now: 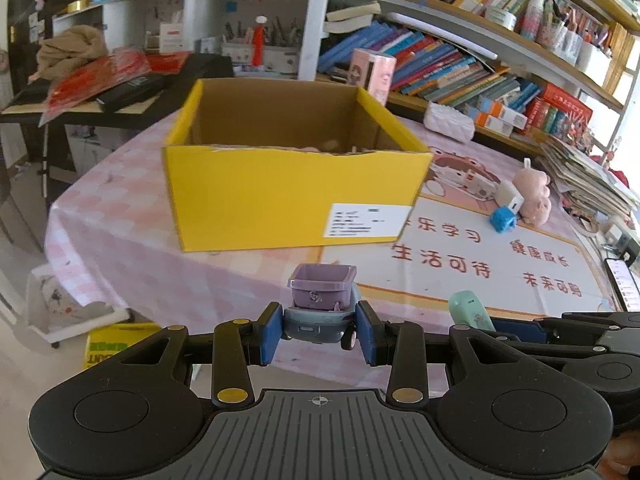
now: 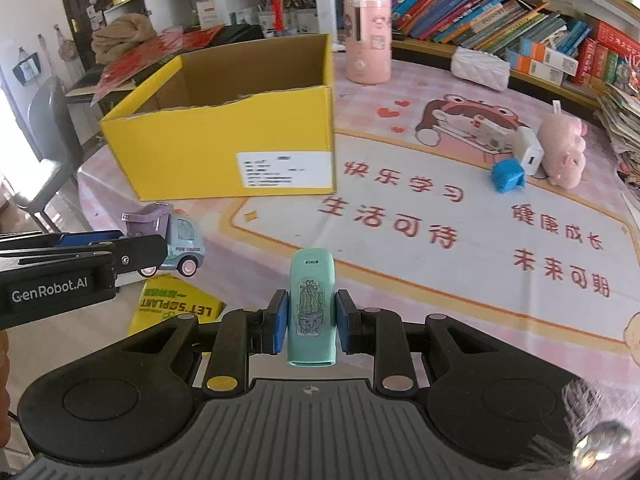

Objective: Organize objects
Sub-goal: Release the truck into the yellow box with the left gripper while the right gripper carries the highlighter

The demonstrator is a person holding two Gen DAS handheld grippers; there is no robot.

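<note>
My left gripper [image 1: 319,330] is shut on a toy truck [image 1: 320,304] with a purple tub and grey-blue cab, held above the table's near edge. The truck also shows in the right wrist view [image 2: 172,240], with the left gripper [image 2: 132,246] around it. My right gripper [image 2: 311,320] is shut on a mint-green flat device with a cactus sticker [image 2: 312,304]; its tip also shows in the left wrist view [image 1: 468,310]. An open yellow cardboard box [image 1: 292,196] [image 2: 224,152] stands on the table ahead of both grippers.
On the pink mat [image 2: 440,216] to the right lie a blue cube [image 2: 508,174], a white charger [image 2: 530,156] and a pink plush pig [image 2: 562,150]. A pink canister [image 2: 368,40] and a white pouch [image 2: 480,64] stand behind. Bookshelves line the back. A phone [image 1: 622,284] lies far right.
</note>
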